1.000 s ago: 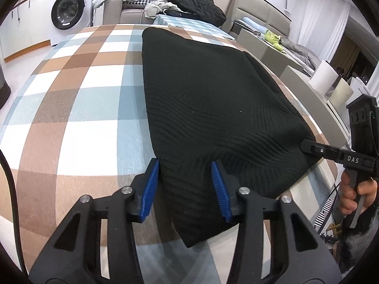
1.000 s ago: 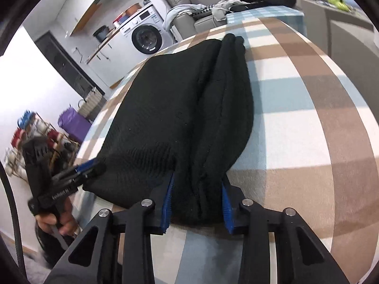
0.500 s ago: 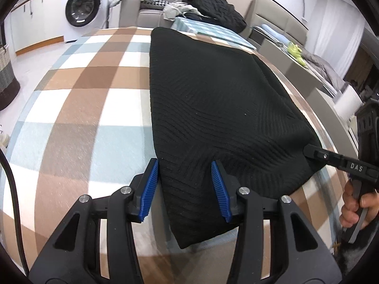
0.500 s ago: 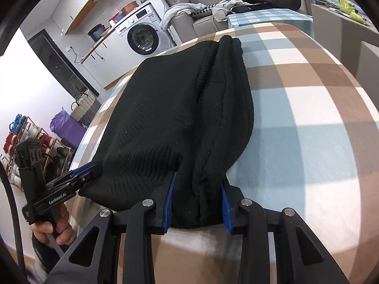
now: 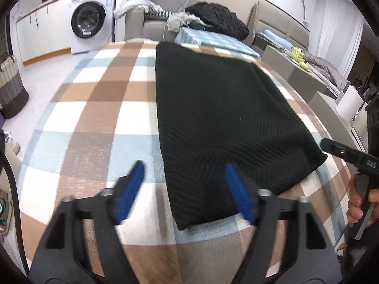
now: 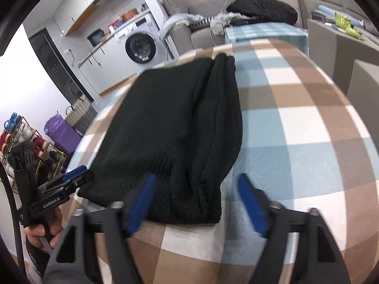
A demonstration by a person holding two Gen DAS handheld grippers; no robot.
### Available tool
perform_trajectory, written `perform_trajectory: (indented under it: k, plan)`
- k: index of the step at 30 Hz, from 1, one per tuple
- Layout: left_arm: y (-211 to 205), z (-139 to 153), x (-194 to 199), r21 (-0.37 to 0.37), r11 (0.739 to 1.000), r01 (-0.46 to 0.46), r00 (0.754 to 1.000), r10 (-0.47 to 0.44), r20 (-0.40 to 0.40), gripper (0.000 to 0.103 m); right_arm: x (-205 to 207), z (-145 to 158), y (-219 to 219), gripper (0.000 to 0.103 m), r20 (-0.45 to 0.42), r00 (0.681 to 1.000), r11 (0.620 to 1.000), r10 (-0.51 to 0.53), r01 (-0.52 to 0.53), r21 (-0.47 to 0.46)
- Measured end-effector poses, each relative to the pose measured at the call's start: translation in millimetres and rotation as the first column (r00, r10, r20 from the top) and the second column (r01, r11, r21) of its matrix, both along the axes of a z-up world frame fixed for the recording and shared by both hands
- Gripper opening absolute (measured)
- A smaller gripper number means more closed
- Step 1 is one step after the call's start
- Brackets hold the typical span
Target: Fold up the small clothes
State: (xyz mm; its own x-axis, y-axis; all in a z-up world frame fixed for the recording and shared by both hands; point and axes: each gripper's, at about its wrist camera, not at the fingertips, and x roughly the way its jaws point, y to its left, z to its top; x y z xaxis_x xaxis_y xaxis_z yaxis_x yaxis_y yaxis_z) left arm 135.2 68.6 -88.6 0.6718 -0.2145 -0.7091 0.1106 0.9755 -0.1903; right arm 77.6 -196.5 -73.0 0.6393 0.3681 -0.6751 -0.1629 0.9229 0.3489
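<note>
A black knitted garment (image 5: pixel 213 118) lies folded lengthways on the checked tablecloth (image 5: pixel 94 118), its near end by the table's front edge. My left gripper (image 5: pixel 184 168) hovers over the garment's near left corner with its jaws opening; the blue pads (image 5: pixel 132 189) are clear of the cloth. In the right wrist view the same garment (image 6: pixel 177 130) shows a bunched fold along its right side. My right gripper (image 6: pixel 196 177) straddles the near right corner, jaws opening, pads off the fabric. Each gripper appears in the other's view: the right gripper (image 5: pixel 331 145) and the left gripper (image 6: pixel 78 175).
A washing machine (image 5: pixel 88 21) and a sofa piled with clothes (image 5: pixel 213 19) stand beyond the table. Grey chairs (image 5: pixel 296 71) line the right side. A wicker basket (image 5: pixel 9 90), a purple bag (image 6: pixel 61 130) and a rack (image 6: pixel 14 137) sit on the floor at left.
Both grippers were shut on the garment's near edge and have let it go, their jaws now wide apart. Both hands have drawn back a little towards the front edge.
</note>
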Motion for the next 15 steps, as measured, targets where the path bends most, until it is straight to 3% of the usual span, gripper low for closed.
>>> perform_trajectory:
  k: [3, 6, 15]
  plan:
    - [3, 12, -15, 0.001, 1.000, -0.011, 0.998, 0.011, 0.065, 0.088, -9, 11, -2, 0.103, 0.042, 0.999, 1.000, 0.006, -0.005, -0.013]
    - [5, 22, -31, 0.012, 0.999, -0.030, 0.992, 0.028, 0.120, 0.102, -20, 21, -1, 0.103, 0.103, 0.994, 0.999, 0.020, -0.017, -0.029]
    - [8, 33, -70, 0.026, 0.997, -0.073, 0.972, 0.065, 0.227, 0.102, -65, 39, 6, 0.103, 0.310, 0.947, 0.997, 0.080, -0.072, -0.037]
